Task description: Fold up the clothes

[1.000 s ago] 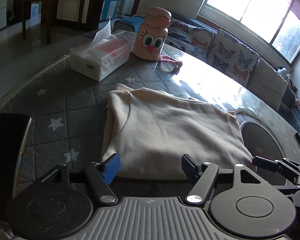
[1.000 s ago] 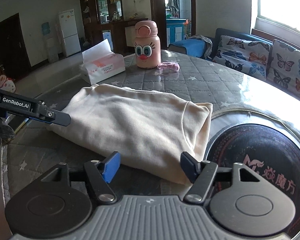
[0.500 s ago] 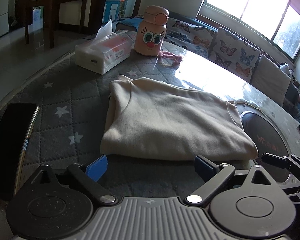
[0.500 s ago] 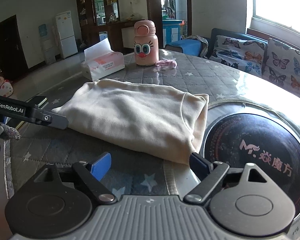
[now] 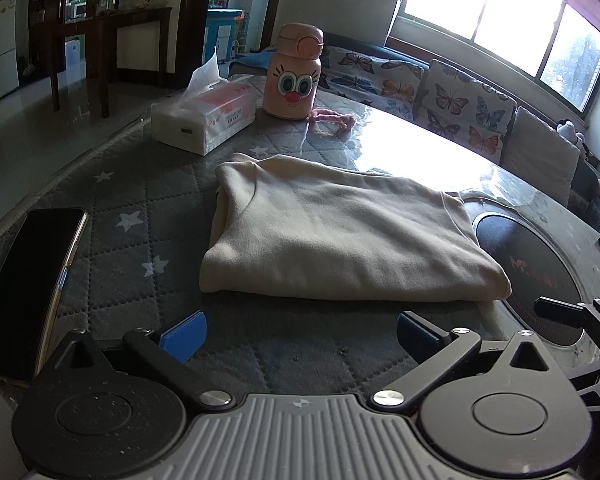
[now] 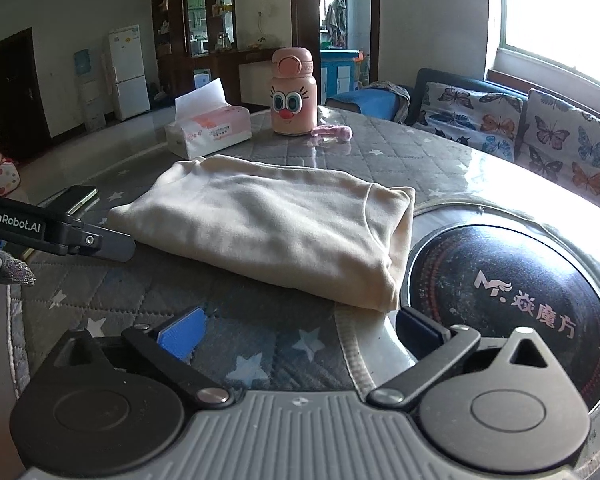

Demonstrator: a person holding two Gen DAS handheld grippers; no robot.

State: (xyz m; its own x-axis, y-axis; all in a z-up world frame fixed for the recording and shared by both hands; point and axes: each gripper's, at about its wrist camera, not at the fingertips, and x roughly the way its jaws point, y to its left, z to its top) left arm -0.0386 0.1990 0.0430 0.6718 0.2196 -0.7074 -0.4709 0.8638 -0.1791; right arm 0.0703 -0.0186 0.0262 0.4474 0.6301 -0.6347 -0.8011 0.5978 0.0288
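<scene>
A cream garment (image 5: 332,232) (image 6: 276,224) lies folded into a flat rectangle on the grey star-quilted tabletop (image 5: 140,208). My left gripper (image 5: 300,336) sits just short of its near edge; its jaws are opening wide, with nothing between them. My right gripper (image 6: 300,334) stands before the garment's near right corner, jaws also opening and holding nothing; its right pad (image 6: 418,328) is close to the corner. In the right wrist view the left gripper's finger (image 6: 100,242) lies at the garment's left end.
A black phone (image 5: 24,280) lies near the table's left edge. A tissue pack (image 5: 204,116), a pink cartoon bottle (image 5: 296,74) and a pink strap (image 5: 336,118) stand at the far side. A dark round hob (image 6: 512,292) is set in the table to the right.
Both grippers let go of the garment's near edge, opened wide and pulled back toward me. The garment stayed flat and folded.
</scene>
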